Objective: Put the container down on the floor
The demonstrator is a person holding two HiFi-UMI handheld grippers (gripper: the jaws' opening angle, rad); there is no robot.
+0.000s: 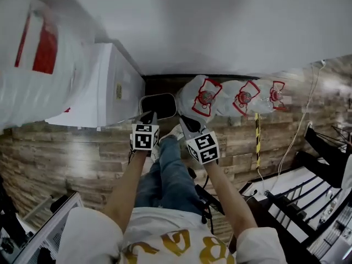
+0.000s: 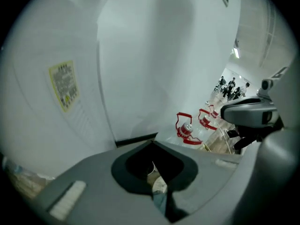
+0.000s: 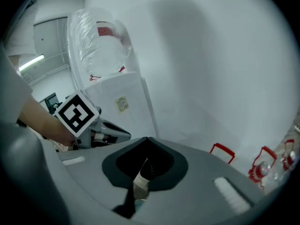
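Note:
In the head view the container, a dark-rimmed rounded box with a grey inside, lies low by the foot of the wall, just ahead of the person's feet. My left gripper points at its near left rim and my right gripper at its near right corner; contact cannot be told. In each gripper view the jaws meet at a point, the left gripper and the right gripper both shut with nothing between the tips. The container is hidden below the jaws there.
A white water dispenser carrying a big bottle stands to the left. Several water jugs with red handles lie along the wall on the right. A cable, striped tape and dark racks are farther right.

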